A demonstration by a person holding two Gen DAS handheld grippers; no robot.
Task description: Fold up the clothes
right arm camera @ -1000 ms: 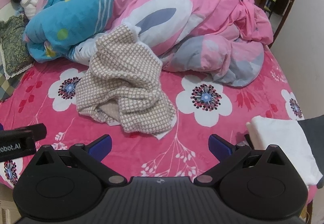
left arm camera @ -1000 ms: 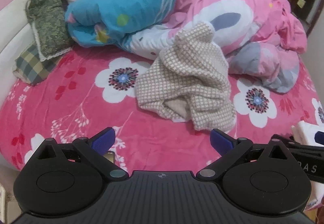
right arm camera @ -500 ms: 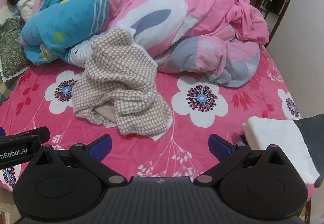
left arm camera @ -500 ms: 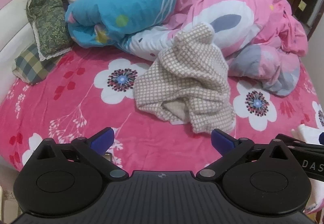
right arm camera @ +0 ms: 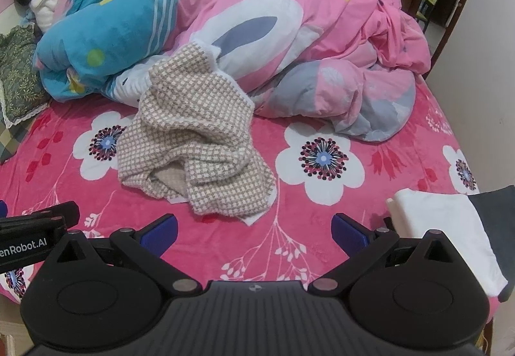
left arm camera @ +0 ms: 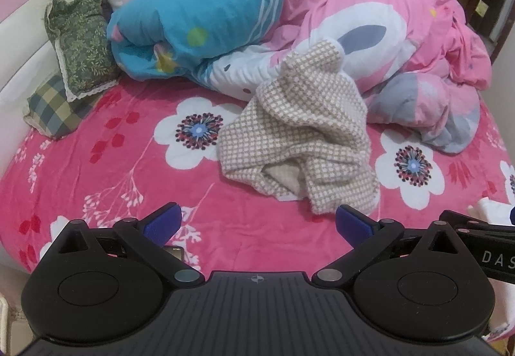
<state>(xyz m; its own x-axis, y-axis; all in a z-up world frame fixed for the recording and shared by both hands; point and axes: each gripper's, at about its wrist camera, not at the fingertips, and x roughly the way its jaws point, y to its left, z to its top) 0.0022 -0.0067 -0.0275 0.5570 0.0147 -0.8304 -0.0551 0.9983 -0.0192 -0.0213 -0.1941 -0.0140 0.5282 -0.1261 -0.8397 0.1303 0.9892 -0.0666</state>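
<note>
- While your left claw (left arm camera: pixel 257 222) hovers low over the near edge of the bed (left arm camera: pixel 112 182), its blue fingers (left arm camera: pixel 162 220) are spread wide, gripping nothing.
- Your right claw (right arm camera: pixel 254 229) is likewise released and empty.
- Ahead, the checkered garment (left arm camera: pixel 299 143) lies crumpled mid-bed, its far end resting against the pink quilt (right arm camera: pixel 338 34).
- Folded white cloth (right arm camera: pixel 444 233) sits by your right claw.
</note>
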